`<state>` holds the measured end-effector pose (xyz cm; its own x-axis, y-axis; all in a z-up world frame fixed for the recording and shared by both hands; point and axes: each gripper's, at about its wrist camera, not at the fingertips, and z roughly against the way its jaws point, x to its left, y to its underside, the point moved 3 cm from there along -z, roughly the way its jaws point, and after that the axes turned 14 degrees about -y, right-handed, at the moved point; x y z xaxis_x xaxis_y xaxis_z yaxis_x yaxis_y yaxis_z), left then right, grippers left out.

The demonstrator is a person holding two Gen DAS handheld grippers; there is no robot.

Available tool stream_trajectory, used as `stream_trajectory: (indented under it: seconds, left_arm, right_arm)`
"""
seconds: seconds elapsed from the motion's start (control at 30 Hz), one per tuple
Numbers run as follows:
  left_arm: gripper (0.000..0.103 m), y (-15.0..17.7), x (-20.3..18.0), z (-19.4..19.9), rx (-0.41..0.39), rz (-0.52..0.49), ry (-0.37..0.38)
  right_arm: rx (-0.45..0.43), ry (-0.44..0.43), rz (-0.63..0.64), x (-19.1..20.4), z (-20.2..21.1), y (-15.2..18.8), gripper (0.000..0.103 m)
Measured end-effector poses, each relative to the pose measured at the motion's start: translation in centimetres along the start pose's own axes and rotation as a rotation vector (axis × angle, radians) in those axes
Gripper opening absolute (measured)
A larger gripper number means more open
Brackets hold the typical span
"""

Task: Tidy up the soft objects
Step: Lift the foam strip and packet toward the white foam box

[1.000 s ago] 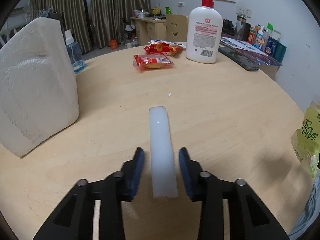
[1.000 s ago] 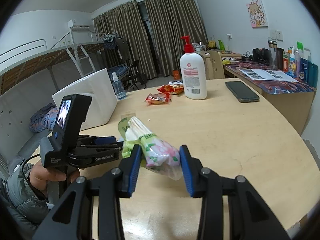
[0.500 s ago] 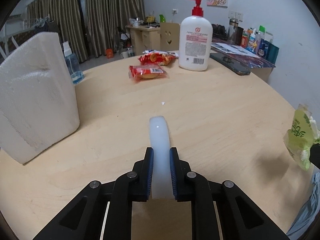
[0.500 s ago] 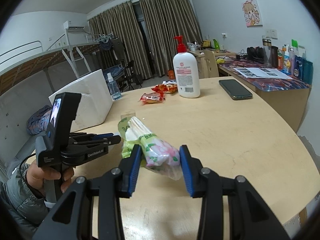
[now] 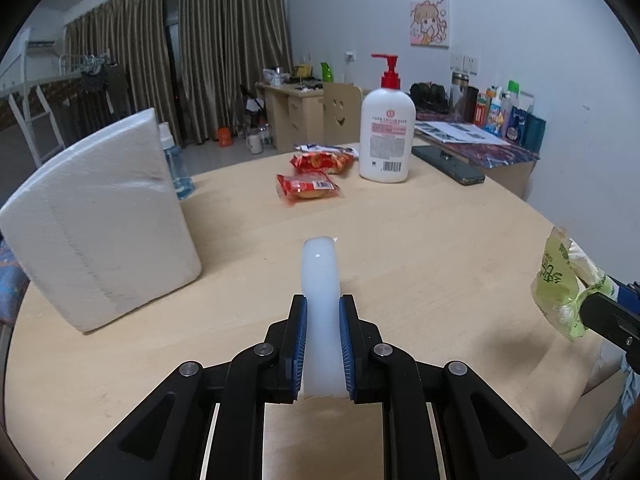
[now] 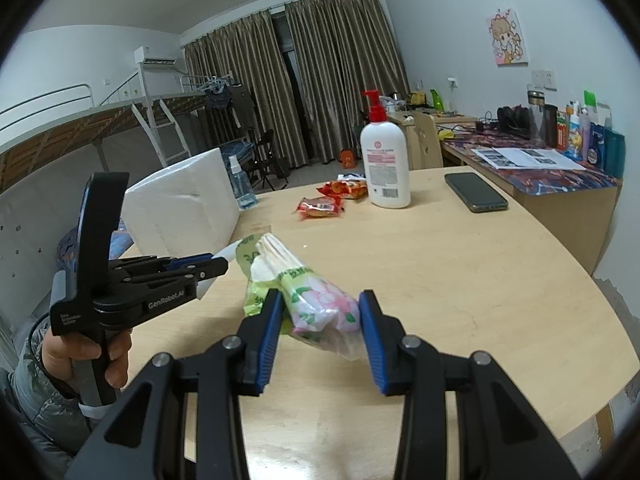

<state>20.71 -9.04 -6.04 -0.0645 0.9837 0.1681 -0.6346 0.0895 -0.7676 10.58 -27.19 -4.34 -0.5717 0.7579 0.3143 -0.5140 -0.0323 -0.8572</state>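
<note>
My left gripper (image 5: pixel 323 322) is shut on a white foam strip (image 5: pixel 320 276) and holds it above the round wooden table (image 5: pixel 420 248); the strip sticks out forward. The left gripper also shows at the left of the right wrist view (image 6: pixel 208 270). My right gripper (image 6: pixel 318 320) holds a green and pink tissue pack (image 6: pixel 304 292) between its blue pads, raised over the table. The pack also shows at the right edge of the left wrist view (image 5: pixel 560 284).
A big white foam block (image 5: pixel 104 220) stands at the left. Two red snack packets (image 5: pixel 308 186), a white pump bottle (image 5: pixel 386 132), a blue spray bottle (image 5: pixel 174 160) and a black phone (image 5: pixel 448 160) lie at the far side. A cluttered desk (image 6: pixel 560 168) is beyond.
My left gripper closed on the foam strip and lifted it off the table. The right gripper kept its hold on the tissue pack and rose slightly.
</note>
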Motion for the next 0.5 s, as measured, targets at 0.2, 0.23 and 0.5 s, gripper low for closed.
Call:
stream_trajectory:
  seconds: [0.2, 0.23, 0.5]
  left_arm:
    - [0.017, -0.1, 1.7, 2.4, -0.045, 0.026, -0.006]
    - [0.017, -0.1, 2.1, 2.9, -0.056, 0.029, -0.007]
    - [0.017, 0.4, 3.6, 5.7, -0.099, 0.052, -0.013]
  right_arm:
    - [-0.017, -0.012, 0.035, 1.9, 0.5, -0.4, 0.044]
    - [-0.020, -0.014, 0.041, 2.2, 0.5, -0.5, 0.044]
    - [-0.040, -0.029, 0.069, 4.3, 0.9, -0.9, 0.044]
